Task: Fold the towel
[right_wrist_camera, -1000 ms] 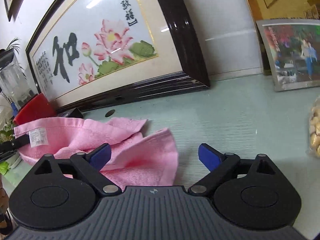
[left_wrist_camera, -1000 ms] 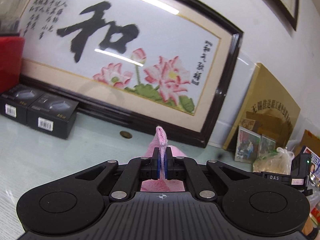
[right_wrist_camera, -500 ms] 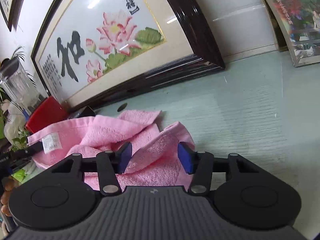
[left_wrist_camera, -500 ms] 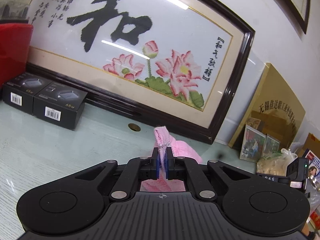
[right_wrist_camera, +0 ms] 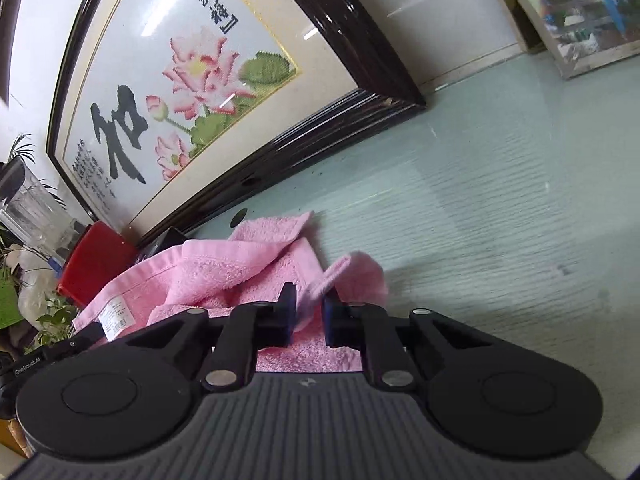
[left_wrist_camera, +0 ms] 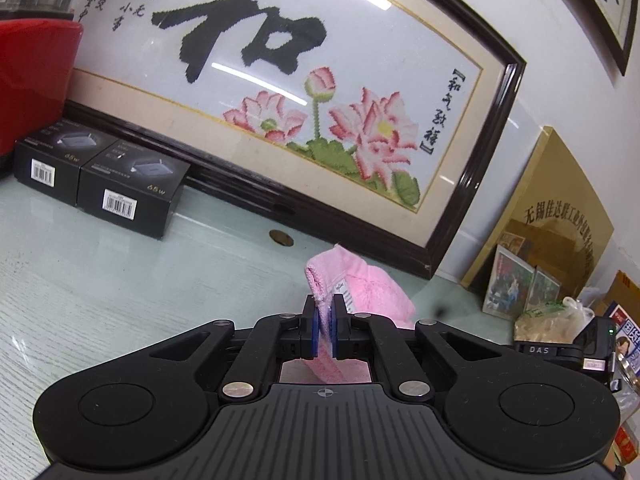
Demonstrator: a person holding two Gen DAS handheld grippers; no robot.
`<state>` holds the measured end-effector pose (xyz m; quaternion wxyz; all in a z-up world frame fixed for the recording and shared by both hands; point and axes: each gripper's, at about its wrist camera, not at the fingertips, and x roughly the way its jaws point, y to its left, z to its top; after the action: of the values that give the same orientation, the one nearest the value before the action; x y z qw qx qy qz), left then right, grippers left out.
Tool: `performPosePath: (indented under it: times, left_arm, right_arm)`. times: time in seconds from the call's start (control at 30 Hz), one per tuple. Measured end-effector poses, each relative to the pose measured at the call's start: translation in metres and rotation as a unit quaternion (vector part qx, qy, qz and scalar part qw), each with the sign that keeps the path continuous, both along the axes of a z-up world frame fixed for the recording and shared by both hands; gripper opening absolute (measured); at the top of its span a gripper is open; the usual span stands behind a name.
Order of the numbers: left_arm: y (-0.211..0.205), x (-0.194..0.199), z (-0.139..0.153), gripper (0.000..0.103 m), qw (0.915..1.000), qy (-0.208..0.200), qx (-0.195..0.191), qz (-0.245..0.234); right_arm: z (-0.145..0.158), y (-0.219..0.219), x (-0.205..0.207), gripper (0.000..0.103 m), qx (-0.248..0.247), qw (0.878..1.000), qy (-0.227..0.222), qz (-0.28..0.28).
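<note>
Behind both tools (left_wrist_camera: 325,330) (right_wrist_camera: 308,316), clamped towel (right_wrist_camera: 224,272) corners stay partly hidden.

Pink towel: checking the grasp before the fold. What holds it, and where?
The left gripper pinches the pink towel at a hemmed corner; the right gripper closes around another corner.

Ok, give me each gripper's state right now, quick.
Left gripper: closed, holding a corner of the pink towel.
Right gripper: fingers nearly closed around a towel fold; a firm grip cannot be told.

"68W" on black box (left_wrist_camera: 132,196)
</note>
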<state>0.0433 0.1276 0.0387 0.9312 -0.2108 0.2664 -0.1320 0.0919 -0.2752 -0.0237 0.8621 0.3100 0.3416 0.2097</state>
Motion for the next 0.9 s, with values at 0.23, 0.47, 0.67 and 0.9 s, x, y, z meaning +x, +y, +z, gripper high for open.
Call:
performPosePath:
  times: [0.23, 0.47, 0.67, 0.9]
  left_arm:
    - [-0.001, 0.01, -0.012, 0.006, 0.999, 0.044, -0.006, -0.002]
    - [0.012, -0.012, -0.007, 0.005, 0.998, 0.009, -0.061, -0.013]
    - [0.038, -0.076, 0.022, 0.005, 0.9889, -0.059, -0.136, -0.01]
    - [0.022, -0.146, 0.053, 0.006, 0.9923, -0.077, -0.096, -0.017]
  right_arm:
    - [0.019, -0.001, -0.02, 0.004, -0.007, 0.998, -0.064, -0.007]
    - [0.042, -0.001, -0.075, 0.004, -0.03, 0.987, -0.154, -0.03]
    - [0.066, -0.004, -0.159, 0.004, -0.038, 0.969, -0.242, -0.033]
    - [0.091, -0.01, -0.236, 0.004, -0.057, 0.958, -0.279, -0.017]
